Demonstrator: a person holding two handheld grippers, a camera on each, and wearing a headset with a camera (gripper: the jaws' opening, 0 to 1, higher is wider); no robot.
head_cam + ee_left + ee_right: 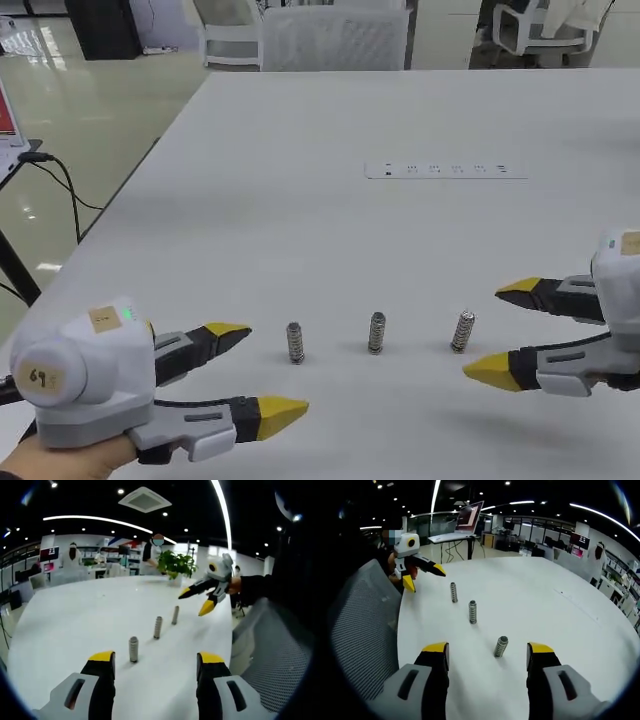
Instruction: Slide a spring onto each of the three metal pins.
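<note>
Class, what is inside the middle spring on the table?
The middle spring stands upright on the table. Only its outer coils show; they cover the inside, so what it holds cannot be told.

A white surface carries a flat white socket strip, lying toward 1 o'clock in the head view. Past the far edge, at 12 o'clock, stands a white mesh chair, and a black cable trails over the glossy floor at 9 o'clock. In the left gripper view a potted plant sits at 12 o'clock. In the right gripper view an open laptop stands at 11 o'clock.
</note>
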